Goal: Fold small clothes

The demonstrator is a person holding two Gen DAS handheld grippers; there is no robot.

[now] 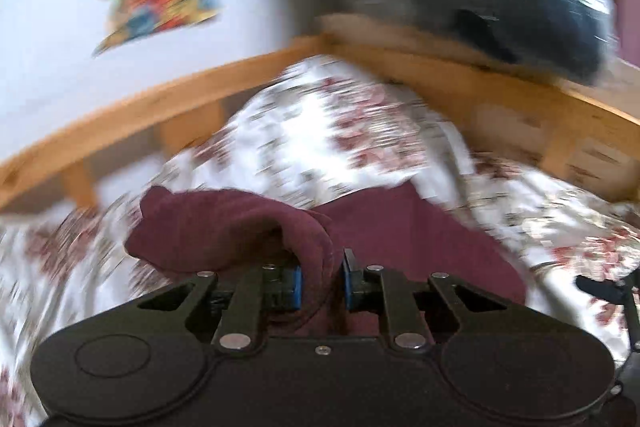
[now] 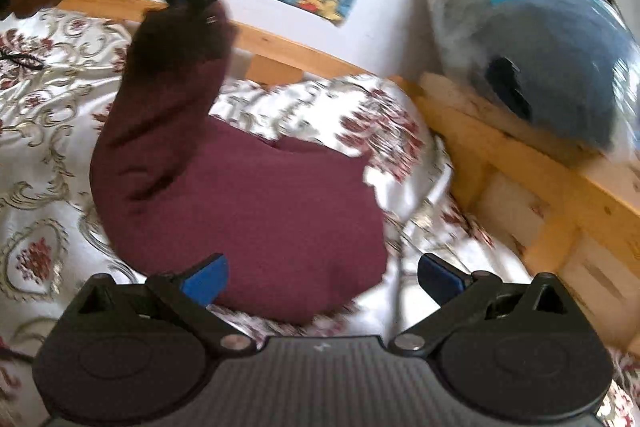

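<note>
Maroon garment lies mostly on the flowered bedspread, one end lifted. Soft, thick knit by the look; light, limp, likely to sag and slide off a shallow pinch. Best taken at a hem or corner, with a fold of cloth deep between the pads.

Left gripper: clenched on a bunched edge, raised above the bed. Right gripper: jaws spread wide, holding nothing, low over the garment's near edge.

We see the garment lying on the bed, one end lifted in the left gripper; right gripper sits before it, bed frame behind.
</note>
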